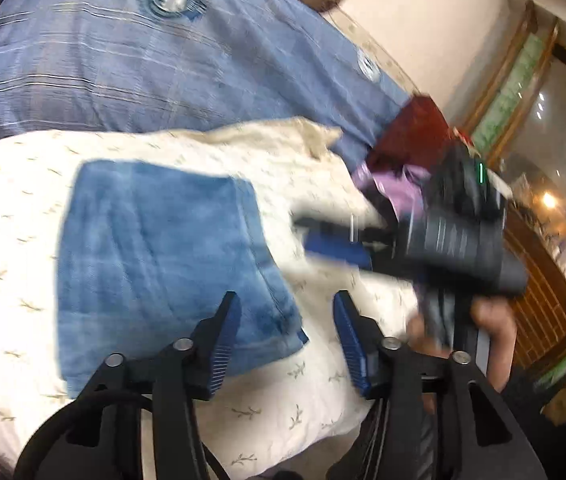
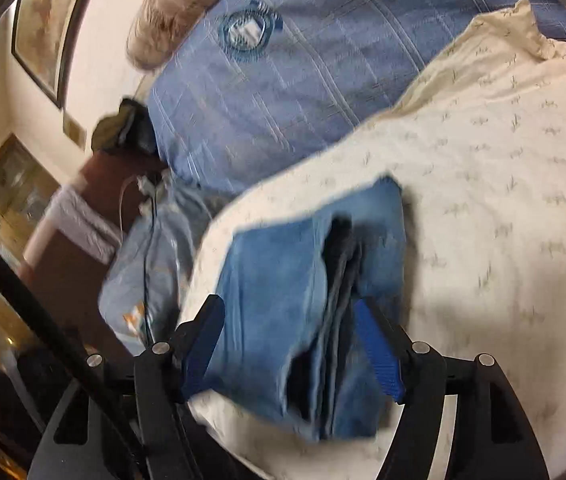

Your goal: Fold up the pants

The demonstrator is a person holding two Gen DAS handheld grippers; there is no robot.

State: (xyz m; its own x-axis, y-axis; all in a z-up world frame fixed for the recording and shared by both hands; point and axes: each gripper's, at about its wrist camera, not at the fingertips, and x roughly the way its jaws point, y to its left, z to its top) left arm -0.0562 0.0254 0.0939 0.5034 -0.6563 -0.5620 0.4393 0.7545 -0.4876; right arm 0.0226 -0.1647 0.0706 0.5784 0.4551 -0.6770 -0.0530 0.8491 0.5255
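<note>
Folded blue denim pants (image 1: 163, 256) lie as a squarish bundle on a cream quilt printed with small grey sprigs (image 1: 23, 200), which covers the near part of a bed. Behind the quilt spreads a blue plaid bedcover with round stitched emblems (image 1: 123, 60), and a brownish patterned bolster (image 2: 179, 20) lies against the pale wall beyond it.

In the left wrist view, the left gripper (image 1: 287, 320) hangs over the near right corner of the bundle with its black, blue-padded jaws spread; one finger is above the denim, the other above bare quilt, and neither pad presses on the cloth. Further right, blurred, is the right gripper (image 1: 339, 248), a black device with blue pads held in a person's hand (image 1: 491, 320); it reaches toward the right edge of the pants.

In the right wrist view, the right gripper (image 2: 295, 320) has its jaws spread wide, and the stacked, layered edge of the folded pants (image 2: 303, 280) lies between and beneath the fingers. The pads do not appear to pinch the fabric, though blur makes contact at the right pad hard to judge.

At the bed's far side sit a dark red-brown piece of furniture (image 2: 95, 200) and some purple cloth (image 1: 387, 184).
</note>
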